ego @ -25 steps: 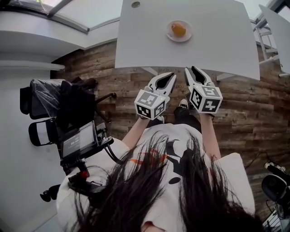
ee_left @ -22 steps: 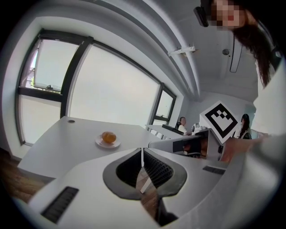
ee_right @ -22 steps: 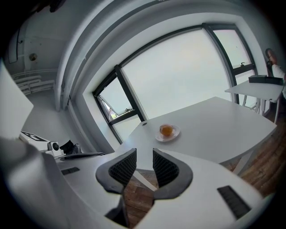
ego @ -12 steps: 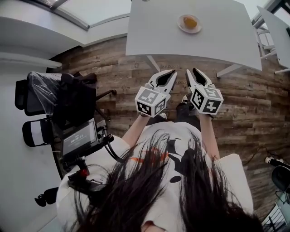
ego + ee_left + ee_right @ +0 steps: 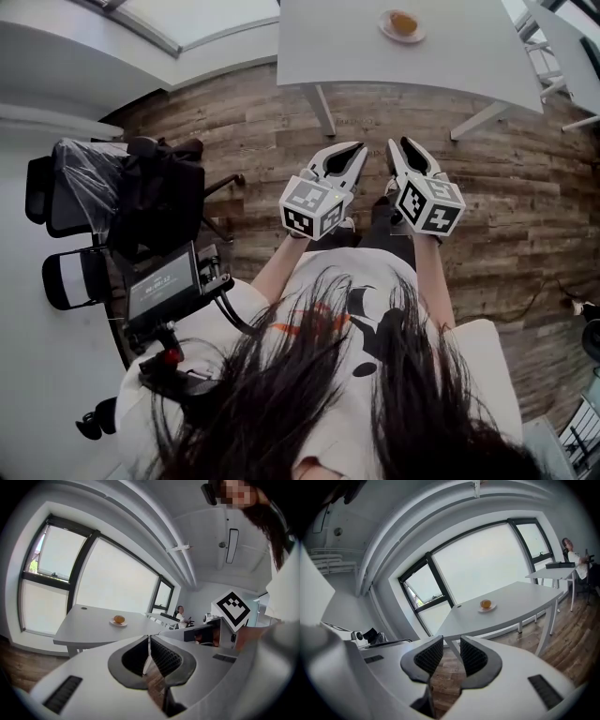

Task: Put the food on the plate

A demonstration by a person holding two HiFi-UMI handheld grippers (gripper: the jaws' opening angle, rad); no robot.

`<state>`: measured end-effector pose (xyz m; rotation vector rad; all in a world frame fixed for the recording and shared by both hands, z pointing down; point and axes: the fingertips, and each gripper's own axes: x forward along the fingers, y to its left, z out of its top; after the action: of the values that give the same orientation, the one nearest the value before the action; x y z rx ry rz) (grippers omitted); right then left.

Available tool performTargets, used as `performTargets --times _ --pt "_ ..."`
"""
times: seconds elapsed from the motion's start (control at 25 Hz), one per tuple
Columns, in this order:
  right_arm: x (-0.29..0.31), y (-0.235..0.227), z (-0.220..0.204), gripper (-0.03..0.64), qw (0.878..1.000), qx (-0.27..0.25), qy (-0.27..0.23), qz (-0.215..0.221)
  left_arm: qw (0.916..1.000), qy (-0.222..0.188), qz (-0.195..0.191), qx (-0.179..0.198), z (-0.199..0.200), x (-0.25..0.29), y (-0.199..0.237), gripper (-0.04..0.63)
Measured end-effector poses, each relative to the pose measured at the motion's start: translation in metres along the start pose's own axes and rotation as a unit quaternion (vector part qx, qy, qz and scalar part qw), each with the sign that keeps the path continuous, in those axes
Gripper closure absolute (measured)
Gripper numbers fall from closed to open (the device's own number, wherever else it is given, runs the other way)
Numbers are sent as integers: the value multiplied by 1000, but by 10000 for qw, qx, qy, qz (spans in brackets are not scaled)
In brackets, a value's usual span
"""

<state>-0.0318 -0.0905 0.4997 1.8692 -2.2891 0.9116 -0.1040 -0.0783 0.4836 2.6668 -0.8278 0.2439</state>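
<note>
Well apart from the grippers, round orange food (image 5: 403, 22) sits on a small white plate (image 5: 385, 27) on the smooth white desk (image 5: 342, 47). Over the rough plank floor (image 5: 253, 122), the left gripper (image 5: 355, 149) and right gripper (image 5: 397, 143) keep ribbed dark fingers (image 5: 474, 657) clenched, empty.

Hair (image 5: 309, 403): long, dark, in loose strands over the shoulders and chest.
Shirt (image 5: 483, 356): white, short-sleeved, with a black graphic and an orange streak on the front.
Trousers (image 5: 386, 239): dark; little of them shows.
Left gripper (image 5: 356, 150): white moulded shell tapering to two jaws, with a black lining inside.
Right gripper (image 5: 397, 144): same white shell and black lining.
Marker cubes: a white cube with black square patterns on each gripper, left cube (image 5: 310, 208), right cube (image 5: 428, 205).
Pads (image 5: 426, 657): black with fine ribbing, set in dark grey surrounds.
Shell slots (image 5: 64, 693): dark ribbed rectangular insets on the white housing.
</note>
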Motion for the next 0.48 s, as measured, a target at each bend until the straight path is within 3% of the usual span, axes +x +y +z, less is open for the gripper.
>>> performTargets --times 0.48 --pt "-50 12 -27 495 9996 -124 22 -269 9996 -74 -219 -186 -19 -28 -34 589"
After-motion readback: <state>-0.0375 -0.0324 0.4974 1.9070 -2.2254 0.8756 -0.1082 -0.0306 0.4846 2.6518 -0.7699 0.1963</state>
